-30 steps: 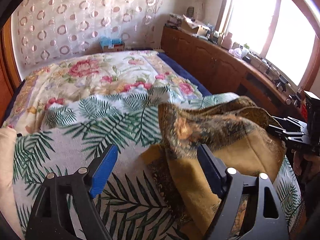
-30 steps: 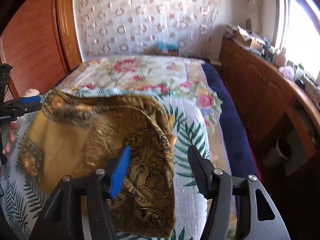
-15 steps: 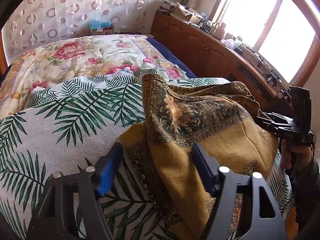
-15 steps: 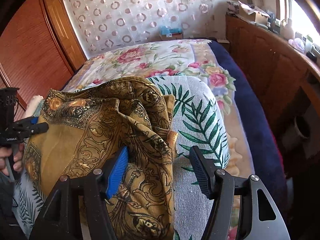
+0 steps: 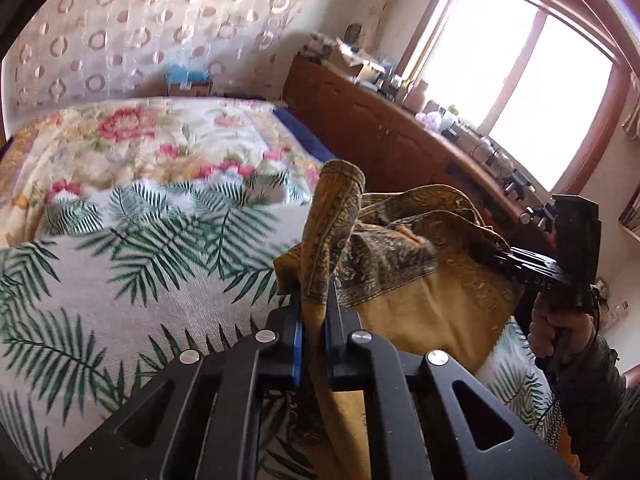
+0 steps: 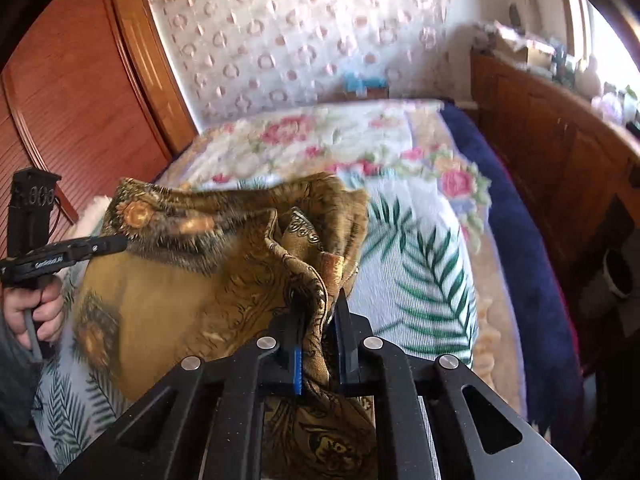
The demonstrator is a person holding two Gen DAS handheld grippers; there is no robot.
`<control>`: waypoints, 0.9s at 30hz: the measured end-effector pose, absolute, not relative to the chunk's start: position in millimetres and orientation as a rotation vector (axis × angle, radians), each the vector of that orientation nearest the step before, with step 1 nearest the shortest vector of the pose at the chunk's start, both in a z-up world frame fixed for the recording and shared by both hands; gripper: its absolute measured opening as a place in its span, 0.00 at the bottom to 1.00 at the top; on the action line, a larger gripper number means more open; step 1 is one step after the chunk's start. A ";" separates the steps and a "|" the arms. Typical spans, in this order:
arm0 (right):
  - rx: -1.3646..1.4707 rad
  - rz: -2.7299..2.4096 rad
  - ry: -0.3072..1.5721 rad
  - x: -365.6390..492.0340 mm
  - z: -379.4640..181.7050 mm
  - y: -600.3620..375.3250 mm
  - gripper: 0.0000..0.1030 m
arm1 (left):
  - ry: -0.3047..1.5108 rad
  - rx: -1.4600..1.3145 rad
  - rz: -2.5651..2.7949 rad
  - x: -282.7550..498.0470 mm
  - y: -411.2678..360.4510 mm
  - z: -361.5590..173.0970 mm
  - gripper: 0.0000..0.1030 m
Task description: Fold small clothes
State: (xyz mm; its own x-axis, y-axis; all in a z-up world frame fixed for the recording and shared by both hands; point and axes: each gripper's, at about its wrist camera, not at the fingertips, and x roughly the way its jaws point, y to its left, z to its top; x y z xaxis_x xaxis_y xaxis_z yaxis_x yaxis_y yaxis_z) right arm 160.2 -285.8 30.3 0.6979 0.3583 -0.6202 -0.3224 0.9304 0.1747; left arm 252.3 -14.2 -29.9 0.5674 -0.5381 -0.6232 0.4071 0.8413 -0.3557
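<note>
Jaws of the left gripper (image 5: 313, 312) and the right gripper (image 6: 320, 316) have just closed, each pinching an edge of the ochre patterned cloth (image 6: 180, 280), bunched above the palm-leaf bedspread (image 5: 120, 280).

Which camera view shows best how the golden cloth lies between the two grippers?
The right wrist view: the golden cloth spreads wide from the right gripper to the left gripper, with both jaws, just closed, pinching it. The left wrist view shows mostly a bunched strip and crumpled folds.
</note>
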 end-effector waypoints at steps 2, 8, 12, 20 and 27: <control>0.062 0.406 0.661 155.7 40.5 -280.8 0.11 | 0.741 -0.184 -0.548 240.0 -5.4 -13.6 0.08; -0.003 0.510 0.598 157.9 61.5 -235.7 0.10 | 0.656 -0.226 -0.466 213.7 47.0 12.8 0.08; -0.067 0.593 0.557 170.1 74.9 -189.0 0.10 | 0.617 -0.243 -0.369 195.4 93.4 19.0 0.08; -0.197 0.771 0.502 206.0 91.3 -79.1 0.10 | 0.562 -0.274 -0.168 160.5 178.4 19.6 0.08; -0.310 0.915 0.485 260.0 101.5 18.5 0.10 | 0.531 -0.331 -0.017 125.2 234.4 2.1 0.08</control>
